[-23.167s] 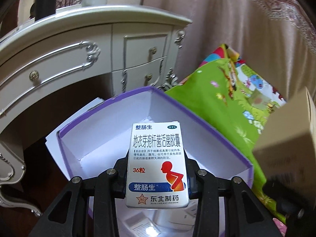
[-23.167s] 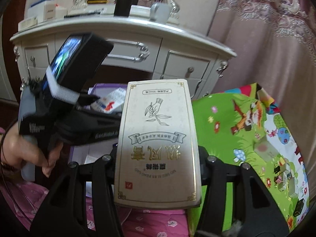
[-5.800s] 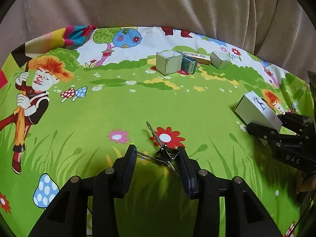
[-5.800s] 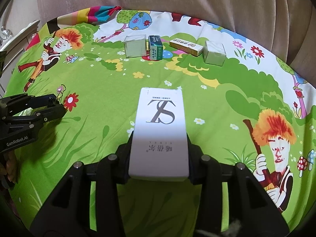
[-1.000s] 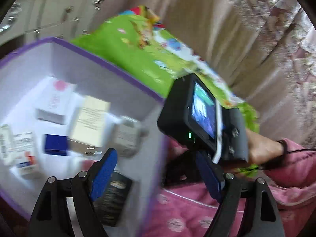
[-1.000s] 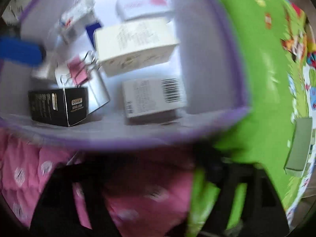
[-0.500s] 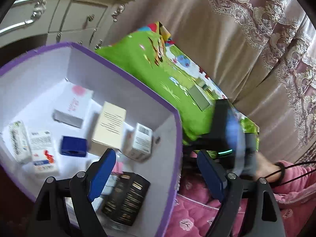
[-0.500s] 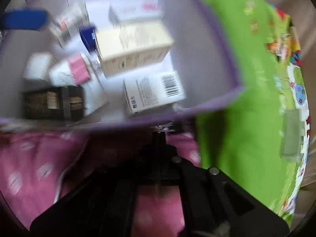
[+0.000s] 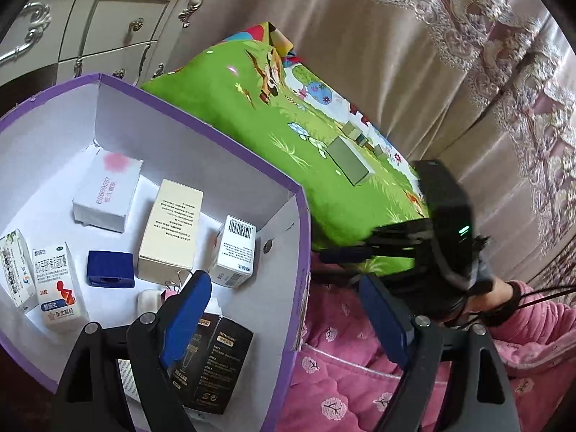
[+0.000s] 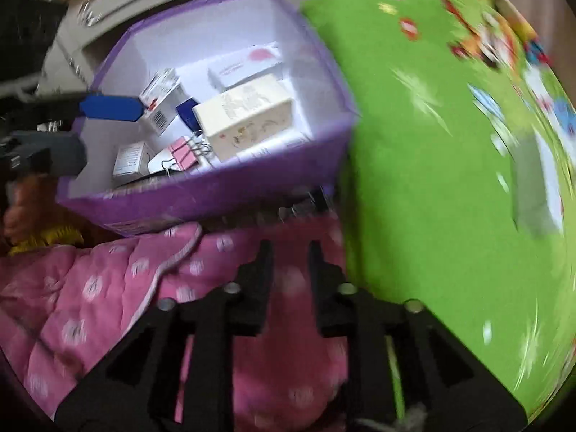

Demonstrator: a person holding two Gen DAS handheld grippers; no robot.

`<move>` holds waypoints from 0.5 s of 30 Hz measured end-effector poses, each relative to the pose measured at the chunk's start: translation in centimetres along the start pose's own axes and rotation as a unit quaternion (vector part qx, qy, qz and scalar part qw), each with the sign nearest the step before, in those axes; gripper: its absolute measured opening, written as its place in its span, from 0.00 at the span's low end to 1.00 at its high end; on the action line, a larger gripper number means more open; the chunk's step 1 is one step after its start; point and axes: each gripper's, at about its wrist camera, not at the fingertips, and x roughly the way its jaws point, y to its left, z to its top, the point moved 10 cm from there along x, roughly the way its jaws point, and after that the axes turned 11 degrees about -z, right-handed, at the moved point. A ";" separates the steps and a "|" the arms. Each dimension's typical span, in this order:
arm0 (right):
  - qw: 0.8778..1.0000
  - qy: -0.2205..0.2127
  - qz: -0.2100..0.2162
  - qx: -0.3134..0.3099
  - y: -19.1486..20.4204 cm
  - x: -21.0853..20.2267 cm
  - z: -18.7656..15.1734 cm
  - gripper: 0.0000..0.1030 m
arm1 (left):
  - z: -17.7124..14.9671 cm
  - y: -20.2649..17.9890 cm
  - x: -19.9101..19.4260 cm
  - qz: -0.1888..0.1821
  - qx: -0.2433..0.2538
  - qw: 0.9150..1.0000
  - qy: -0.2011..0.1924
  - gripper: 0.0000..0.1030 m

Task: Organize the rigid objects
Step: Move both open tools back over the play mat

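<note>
A: Boxes: most sit in purple bin [image 9: 284, 194]; grey box [image 9: 348, 159] on green mat [image 9: 252, 115], 1 o'clock.
B: Light, stiff; pinch its long sides. Left gripper [image 9: 284, 318] wide, empty; right gripper [image 10: 289, 255] narrow, just reopening, empty.

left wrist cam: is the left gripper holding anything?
No. The left gripper is open, its blue fingers spread apart over the purple box rim with nothing between them.

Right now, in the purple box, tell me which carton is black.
The black carton at the box's near edge, partly behind the left gripper. The other cartons are white, cream or blue.
</note>
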 end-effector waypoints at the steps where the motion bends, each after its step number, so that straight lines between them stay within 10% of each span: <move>1: 1.000 0.008 -0.011 -0.023 1.4 0.8 0.2 0.52 | 0.2 0.1 -0.2 0.000 -0.007 1.000 -0.005 0.83; 3: 0.994 0.024 -0.061 -0.088 2.5 2.8 0.5 0.71 | 0.4 0.3 -0.6 0.001 -0.010 1.000 -0.013 0.83; 9: 0.986 0.080 -0.079 -0.125 3.7 9.1 1.1 0.85 | 0.4 1.3 -2.0 0.008 -0.028 0.999 -0.031 0.83; 10: 0.986 0.091 -0.073 -0.115 3.5 9.6 1.0 0.80 | 0.4 1.5 -2.2 0.007 -0.032 0.999 -0.036 0.83; 11: 0.985 0.103 -0.087 -0.107 3.0 10.0 0.9 0.48 | 0.4 1.7 -2.4 0.007 -0.034 0.999 -0.038 0.83; 15: 0.990 0.097 -0.063 -0.086 2.9 9.9 0.7 0.48 | 0.7 2.2 -2.7 0.010 -0.039 0.998 -0.044 0.83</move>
